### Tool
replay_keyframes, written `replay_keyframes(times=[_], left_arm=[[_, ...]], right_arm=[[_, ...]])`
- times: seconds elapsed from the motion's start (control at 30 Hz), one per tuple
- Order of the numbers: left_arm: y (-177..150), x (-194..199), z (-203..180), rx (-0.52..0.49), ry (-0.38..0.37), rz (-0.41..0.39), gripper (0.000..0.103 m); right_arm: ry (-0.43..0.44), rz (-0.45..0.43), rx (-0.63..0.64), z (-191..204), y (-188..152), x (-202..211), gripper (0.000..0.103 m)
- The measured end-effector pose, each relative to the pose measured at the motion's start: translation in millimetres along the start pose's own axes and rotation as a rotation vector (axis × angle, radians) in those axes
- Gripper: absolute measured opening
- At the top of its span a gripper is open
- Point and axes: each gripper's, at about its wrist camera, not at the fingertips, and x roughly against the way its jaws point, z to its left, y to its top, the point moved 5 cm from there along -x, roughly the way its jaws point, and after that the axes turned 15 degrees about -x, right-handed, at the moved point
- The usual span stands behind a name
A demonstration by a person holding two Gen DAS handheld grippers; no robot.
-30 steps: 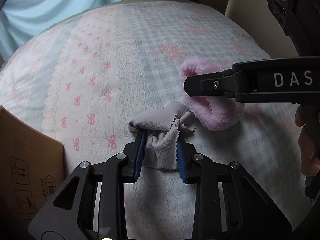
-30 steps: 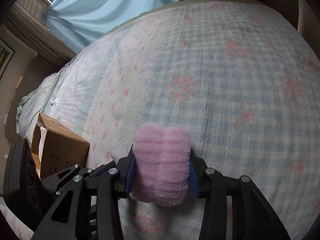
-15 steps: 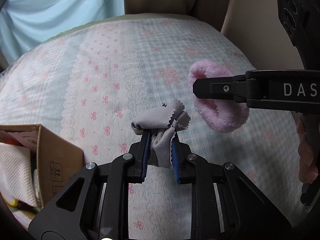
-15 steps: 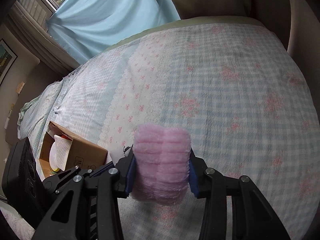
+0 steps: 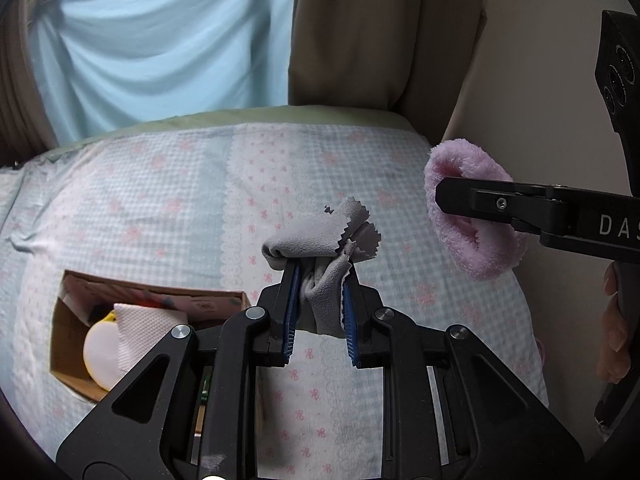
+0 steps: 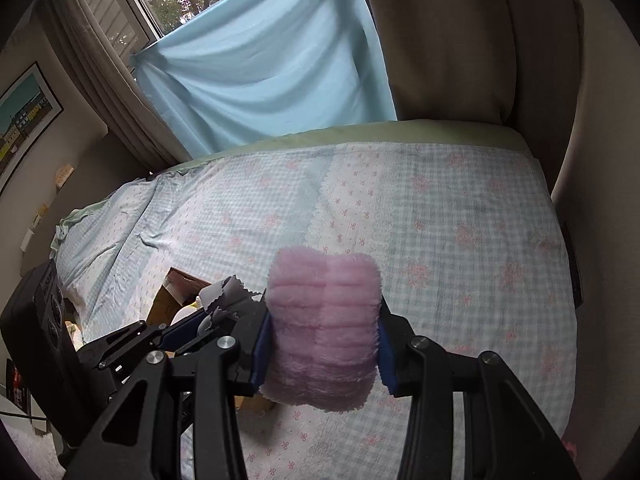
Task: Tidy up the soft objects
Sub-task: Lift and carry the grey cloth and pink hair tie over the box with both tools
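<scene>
My left gripper [image 5: 318, 312] is shut on a grey cloth [image 5: 320, 248] with pinked edges and holds it above the bed. My right gripper [image 6: 322, 344] is shut on a fluffy pink band [image 6: 324, 328], also raised off the bed. The pink band [image 5: 464, 220] and the right gripper show at the right in the left wrist view; the grey cloth [image 6: 228, 292] shows at the left in the right wrist view. An open cardboard box [image 5: 72, 344] sits on the bed at the lower left, holding a white waffle cloth [image 5: 140, 328] and a yellow-white soft toy [image 5: 100, 348].
The bed [image 5: 160, 208] has a blue-checked and pink-bow cover. A light blue curtain [image 5: 160, 48] and a beige curtain [image 5: 380, 32] hang behind it. A wall [image 5: 532, 80] borders the bed's right side. A framed picture [image 6: 24, 108] hangs at the left.
Both grippers have risen and pulled back from the bed with their items still held. The cardboard box has come fully into view at the lower left.
</scene>
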Motion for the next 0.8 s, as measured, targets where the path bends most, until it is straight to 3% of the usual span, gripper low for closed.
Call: replay_keyframes(times=[0.17,0.4,0.6,0.8], left_arm=[[3,60,43,0.043,0.046,-0.006,0.017],[-17,103,113,0.085,0.067,0.039,0.017],[-49,109,180,0.085,0.038,0.108,0.017],[-88,87,241,0.066,0.000,0.199,0.017]], right_arm=[[0.011,-0.005,0.038,60,-12,20,0.040],[-0.012,0.000,0.027,133,-43,12,0.040],[-0.096,0.008,-0.033,175,-66,-24,0.040],[-0.186,0.048,-0.113,194,-93,-77,0.040]])
